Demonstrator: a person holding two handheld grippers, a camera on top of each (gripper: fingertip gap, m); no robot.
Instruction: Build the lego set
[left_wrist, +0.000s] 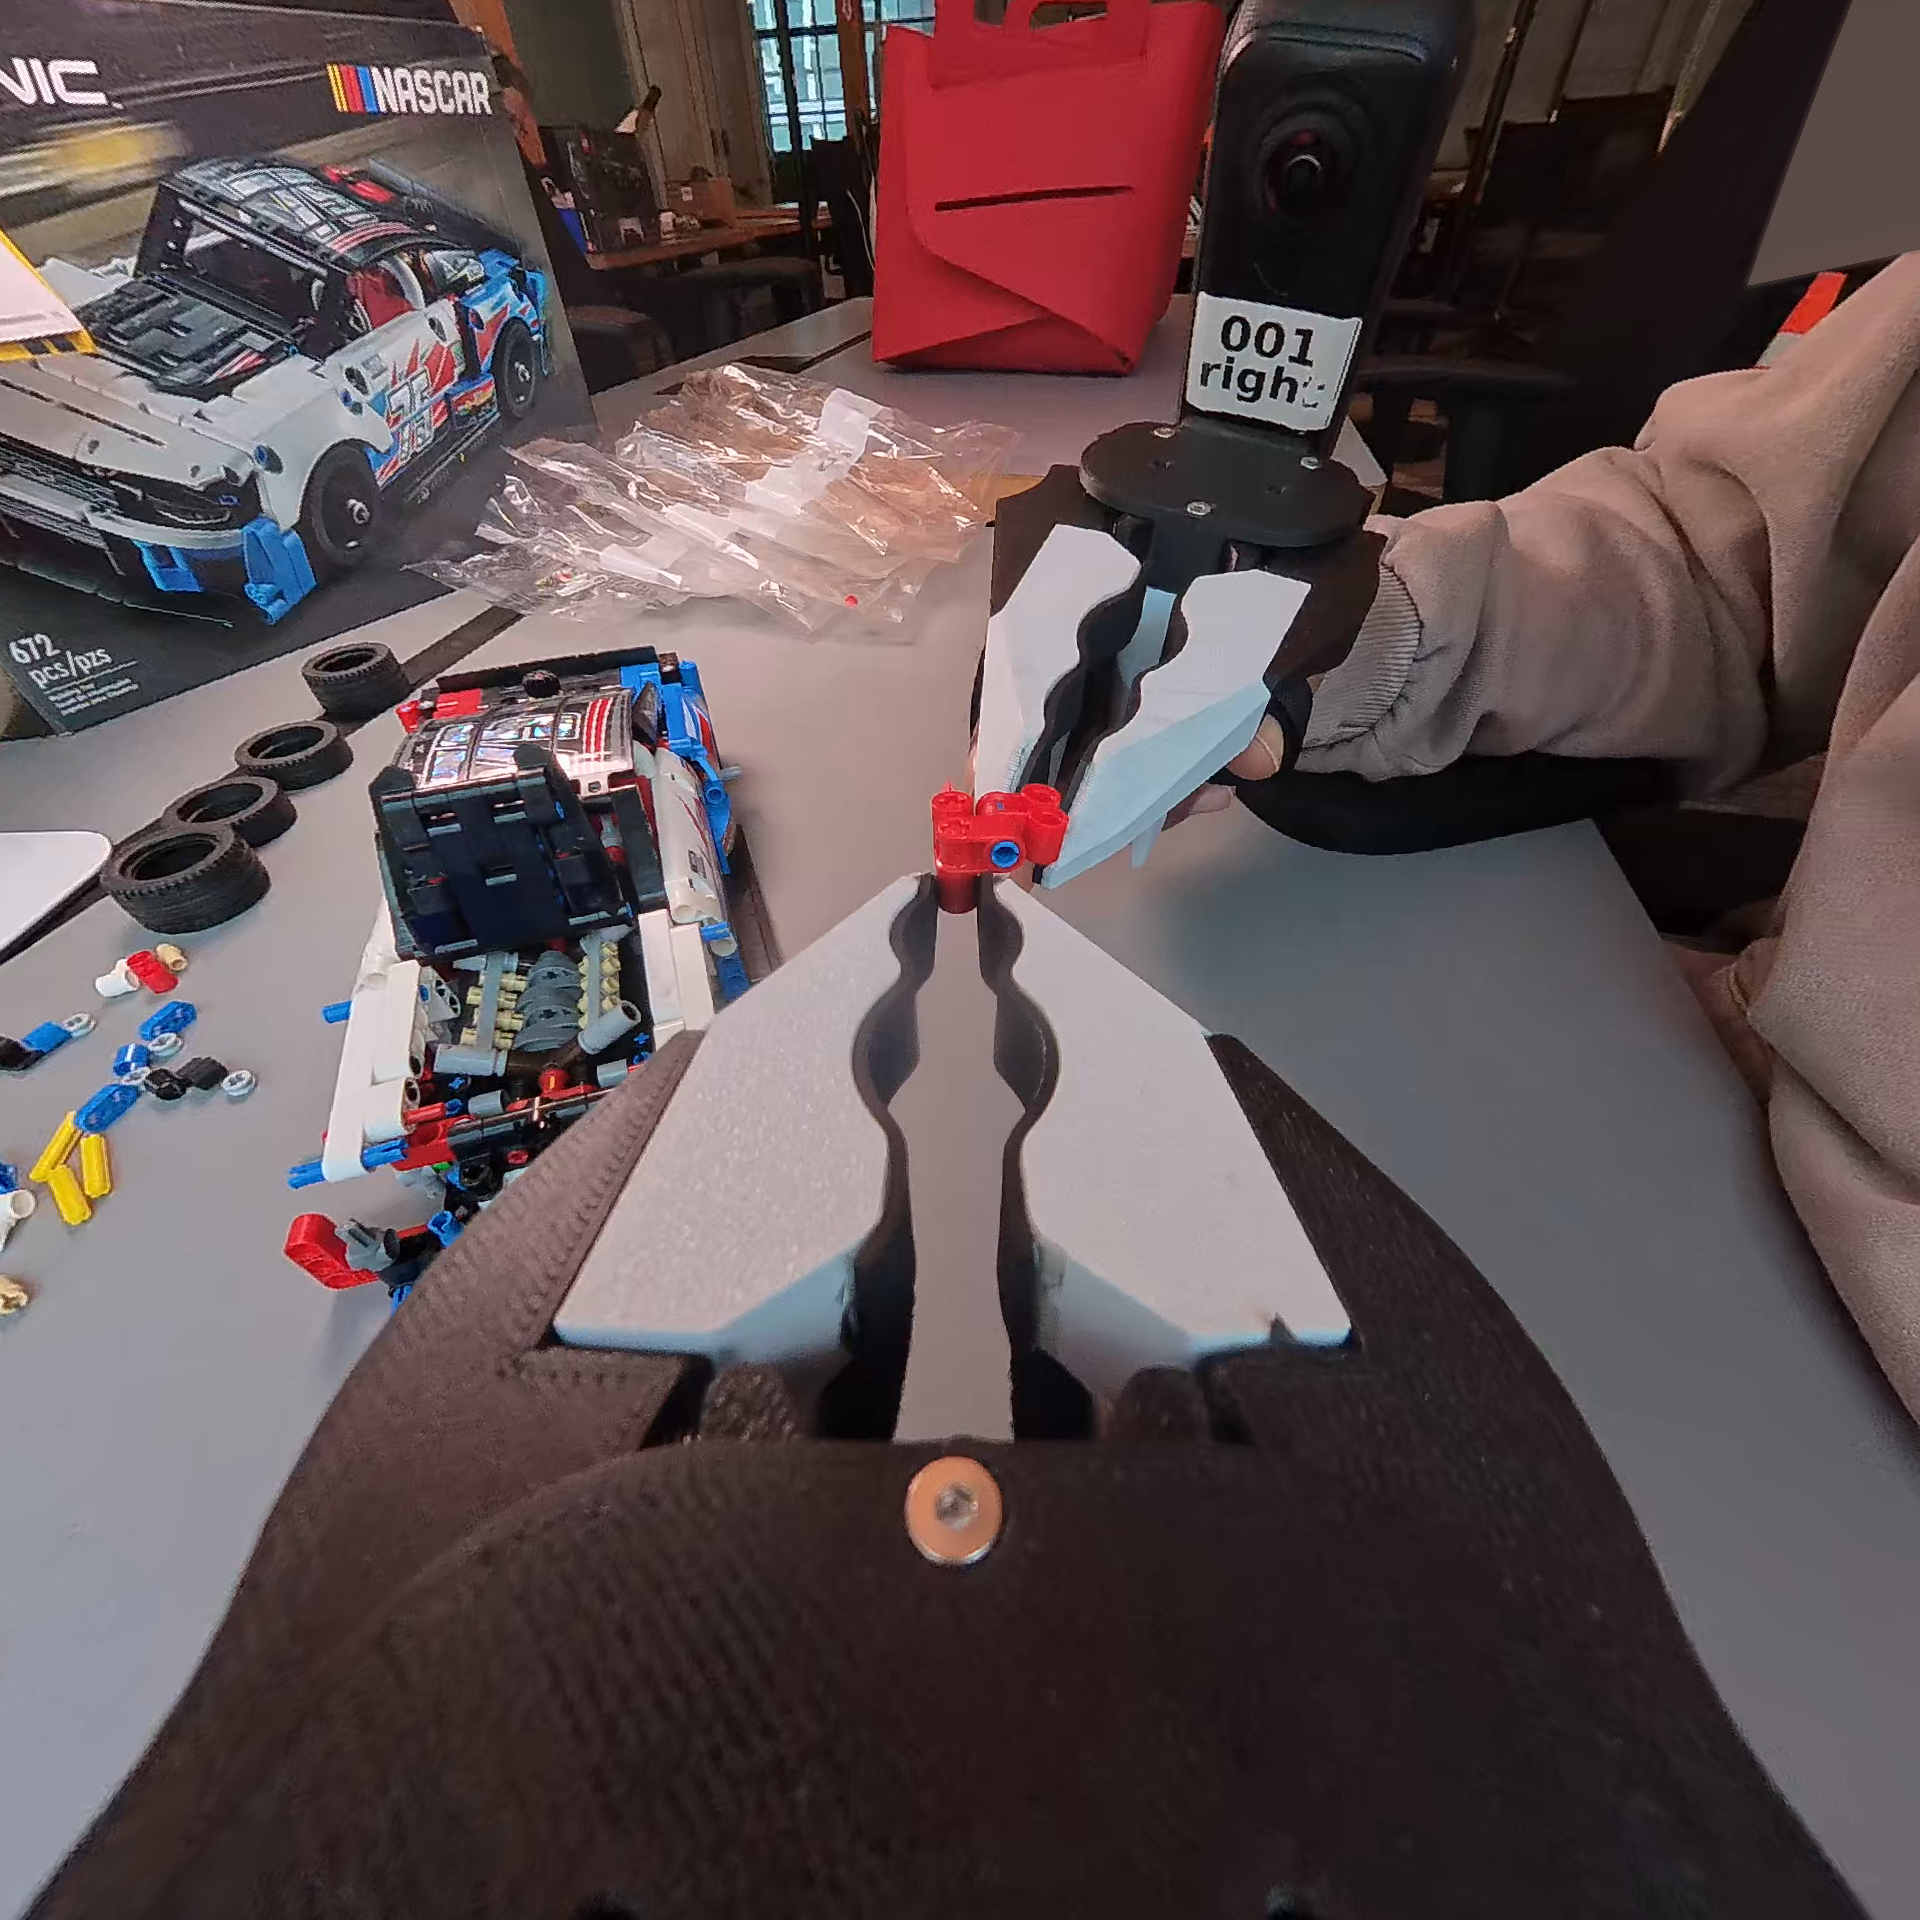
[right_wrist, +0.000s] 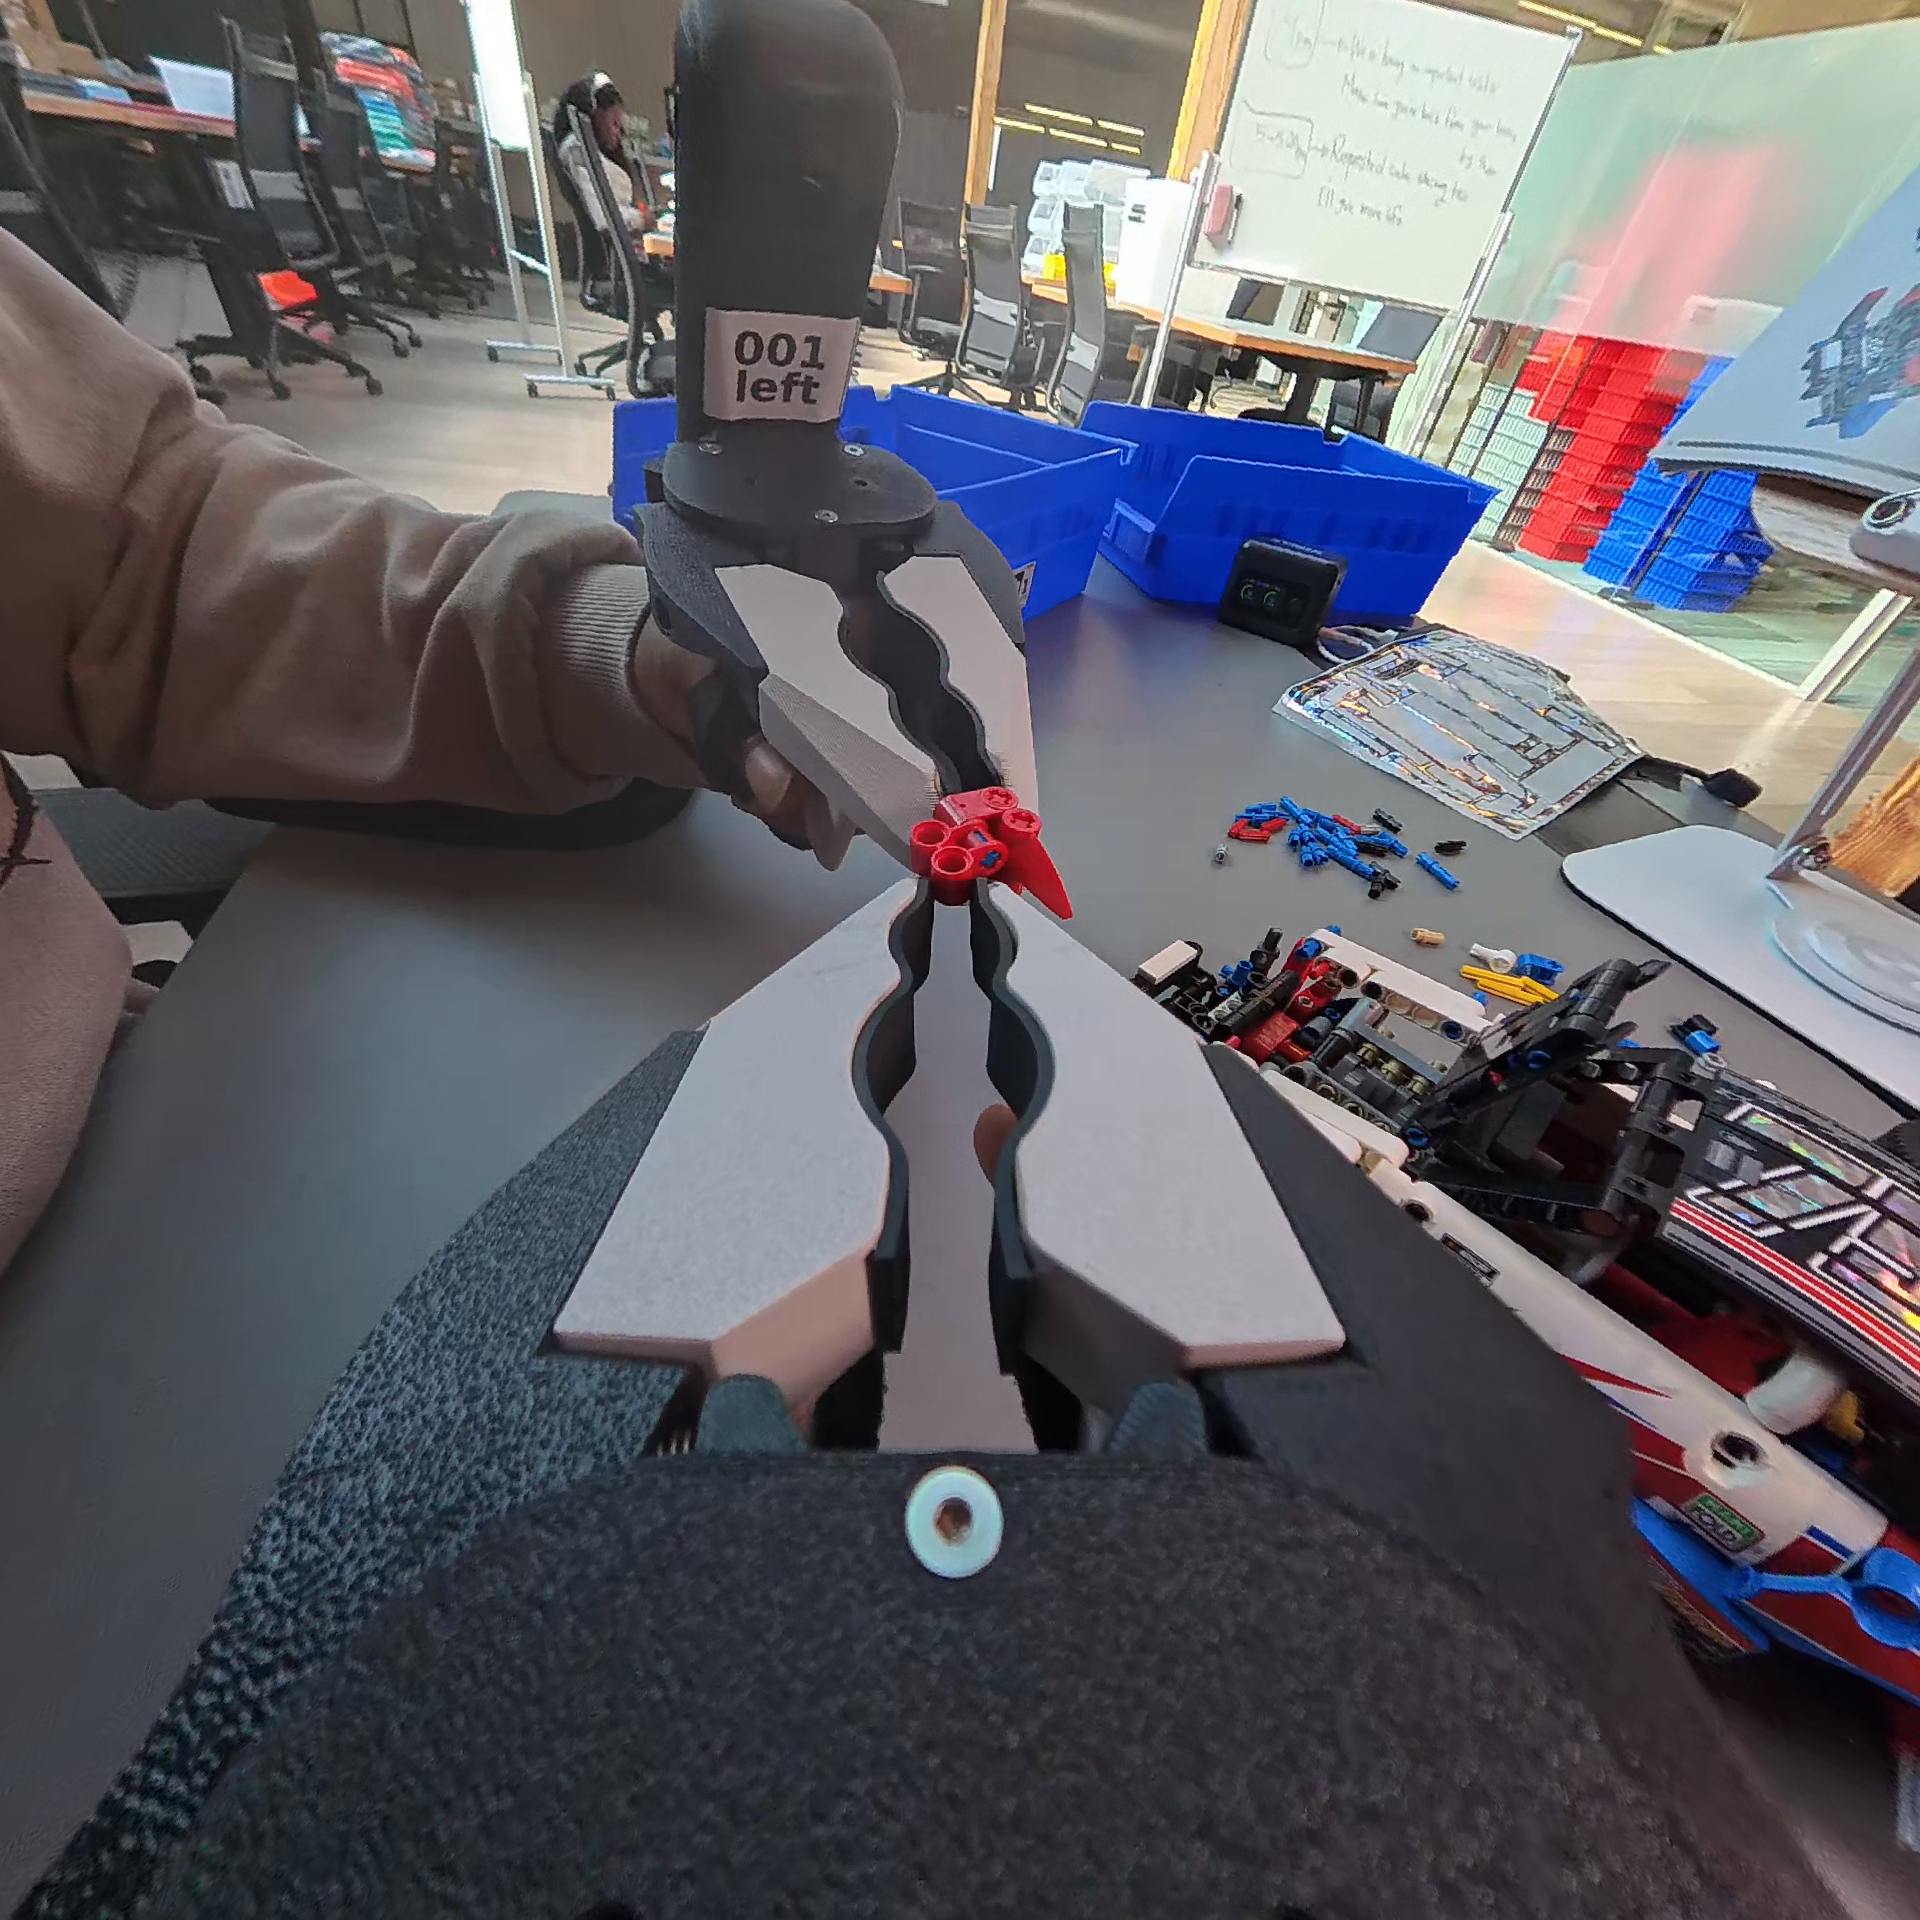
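Observation:
A small red Lego connector assembly (left_wrist: 997, 826) with a blue pin is held in the air between both grippers. It also shows in the right wrist view (right_wrist: 971, 842). My left gripper (left_wrist: 958, 883) is shut on its lower red stub. My right gripper (right_wrist: 951, 888) is shut on one end of it. Each gripper shows in the other's view, the right one (left_wrist: 1039, 842) coming from above right, the left one (right_wrist: 961, 805) from above left. The partly built race car (left_wrist: 540, 935) lies on the grey table (left_wrist: 1351, 1091) to the left, and to the right in the right wrist view (right_wrist: 1558, 1195).
Several black tyres (left_wrist: 239, 800) and loose small parts (left_wrist: 104, 1091) lie left of the car. The set's box (left_wrist: 260, 343), empty plastic bags (left_wrist: 727, 499) and a red bag (left_wrist: 1039, 197) stand behind. Blue bins (right_wrist: 1247, 499), a sticker sheet (right_wrist: 1455, 727) and more pins (right_wrist: 1330, 842) lie beyond. My left and right fingertips are right by each other.

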